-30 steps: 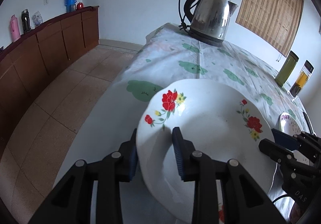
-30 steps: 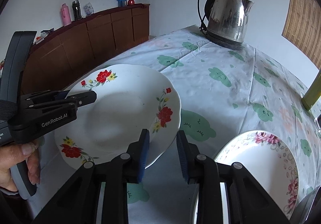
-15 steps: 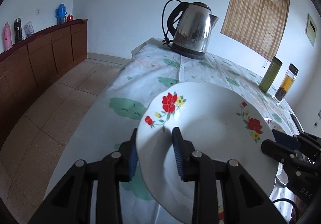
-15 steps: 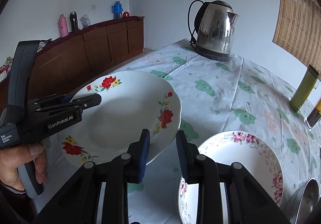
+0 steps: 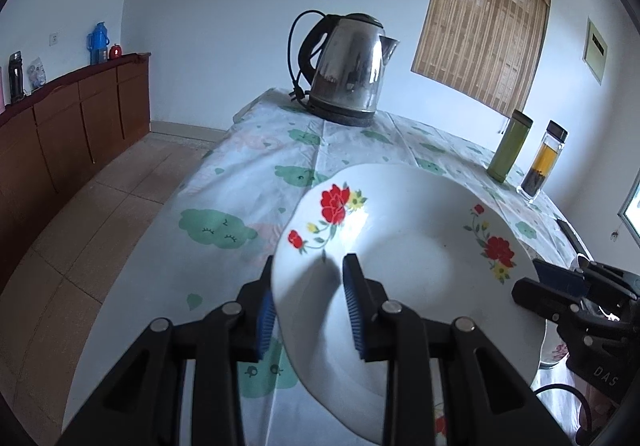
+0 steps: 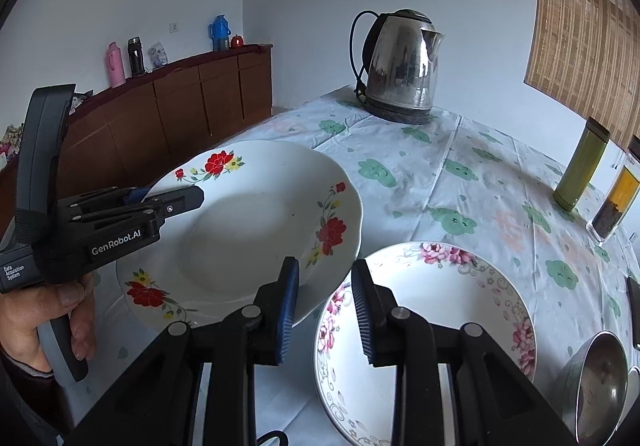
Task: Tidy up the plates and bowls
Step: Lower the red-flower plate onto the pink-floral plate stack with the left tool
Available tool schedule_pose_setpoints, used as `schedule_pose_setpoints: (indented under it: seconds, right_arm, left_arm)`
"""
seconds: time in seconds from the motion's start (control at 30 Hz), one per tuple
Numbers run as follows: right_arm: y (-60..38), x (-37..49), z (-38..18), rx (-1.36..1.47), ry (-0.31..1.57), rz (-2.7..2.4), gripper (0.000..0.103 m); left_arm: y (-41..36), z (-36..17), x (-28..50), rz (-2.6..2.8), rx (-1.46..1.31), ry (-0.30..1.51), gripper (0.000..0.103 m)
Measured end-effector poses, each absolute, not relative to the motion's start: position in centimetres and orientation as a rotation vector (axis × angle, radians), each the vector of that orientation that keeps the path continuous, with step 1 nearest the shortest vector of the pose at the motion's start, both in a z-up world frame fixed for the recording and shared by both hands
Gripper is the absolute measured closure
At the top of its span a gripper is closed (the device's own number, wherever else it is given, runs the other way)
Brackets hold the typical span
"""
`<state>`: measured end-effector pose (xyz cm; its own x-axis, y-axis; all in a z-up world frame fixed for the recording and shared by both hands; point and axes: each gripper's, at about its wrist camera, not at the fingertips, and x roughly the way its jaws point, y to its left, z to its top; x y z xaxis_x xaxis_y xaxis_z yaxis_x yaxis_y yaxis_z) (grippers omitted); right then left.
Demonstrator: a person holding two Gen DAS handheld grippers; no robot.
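Note:
A white plate with red flowers [image 5: 404,258] is held above the table. My left gripper [image 5: 310,302] is shut on its near rim, one finger under and one over. In the right wrist view the plate [image 6: 248,230] sits left of centre with the left gripper [image 6: 176,202] clamped on its left edge. My right gripper [image 6: 325,298] has its jaws a little apart and empty, beside the plate's right rim. A pink-flowered plate [image 6: 432,330] lies flat on the table below it. A steel bowl [image 6: 596,390] stands at lower right.
A steel electric kettle [image 6: 402,66] stands at the table's far end. A green bottle [image 6: 580,170] and a tea bottle [image 6: 614,198] stand at the right. A wooden sideboard [image 6: 180,106] runs along the left wall. The table's left edge drops to tiled floor [image 5: 100,198].
Both grippers have lifted and tilted up with the red-flowered plate; it now hangs higher and nearer the pink-flowered plate. The grip on it is unchanged.

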<state>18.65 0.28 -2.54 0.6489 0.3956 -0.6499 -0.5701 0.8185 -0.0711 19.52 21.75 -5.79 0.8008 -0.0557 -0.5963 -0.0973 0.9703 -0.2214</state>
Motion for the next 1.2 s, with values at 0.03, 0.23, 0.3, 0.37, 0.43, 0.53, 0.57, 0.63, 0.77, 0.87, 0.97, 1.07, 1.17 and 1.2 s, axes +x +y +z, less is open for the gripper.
schedule_pose_setpoints:
  seconds: [0.03, 0.23, 0.3, 0.37, 0.43, 0.53, 0.57, 0.63, 0.77, 0.87, 0.97, 1.07, 1.17, 1.2]
  right_arm:
    - [0.2, 18.6, -2.6, -0.281, 0.666, 0.556, 0.074]
    - [-0.3, 18.8, -2.7, -0.270, 0.670, 0.553, 0.074]
    - [-0.5, 18.8, -2.6, -0.266, 0.671, 0.551, 0.074]
    - [-0.7, 18.6, -2.5, -0.259, 0.672, 0.554, 0.074]
    - [-1.0, 18.5, -2.4, -0.254, 0.671, 0.557, 0.074]
    - [-1.4, 18.3, -2.1, -0.249, 0.665, 0.559, 0.075]
    - [-1.5, 18.2, -2.1, -0.249, 0.663, 0.559, 0.075]
    - [-1.8, 17.9, -1.9, -0.246, 0.657, 0.561, 0.075]
    - [-2.7, 17.4, -1.5, -0.237, 0.644, 0.558, 0.075]
    - [-3.3, 17.1, -1.4, -0.233, 0.639, 0.555, 0.075]
    - [-4.0, 16.9, -1.4, -0.224, 0.638, 0.554, 0.075]
    - [-4.9, 16.9, -1.5, -0.206, 0.643, 0.560, 0.075]
    - [-5.5, 17.0, -1.6, -0.199, 0.642, 0.554, 0.075]
    - [-5.7, 17.0, -1.6, -0.195, 0.642, 0.552, 0.075]
  left_arm:
    - [21.7, -5.8, 19.5, 0.021, -0.250, 0.641, 0.078]
    - [21.6, -5.8, 19.5, -0.002, -0.268, 0.640, 0.080]
    - [21.6, -5.8, 19.6, -0.014, -0.276, 0.644, 0.081]
    - [21.6, -5.8, 19.6, -0.027, -0.284, 0.645, 0.081]
    - [21.5, -5.7, 19.5, -0.033, -0.288, 0.643, 0.081]
    - [21.1, -5.5, 19.3, -0.037, -0.284, 0.631, 0.081]
    - [21.0, -5.4, 19.3, -0.038, -0.286, 0.628, 0.081]
    - [20.7, -5.1, 19.2, -0.044, -0.288, 0.621, 0.081]
    - [20.1, -4.9, 19.2, -0.054, -0.295, 0.621, 0.081]
    - [19.4, -4.7, 19.2, -0.056, -0.295, 0.622, 0.081]
    - [18.6, -4.3, 19.0, -0.052, -0.277, 0.618, 0.081]
    - [17.8, -4.0, 18.8, -0.046, -0.254, 0.615, 0.081]
    - [17.2, -4.0, 18.9, -0.048, -0.249, 0.623, 0.081]
    - [17.0, -4.0, 18.9, -0.048, -0.251, 0.626, 0.081]
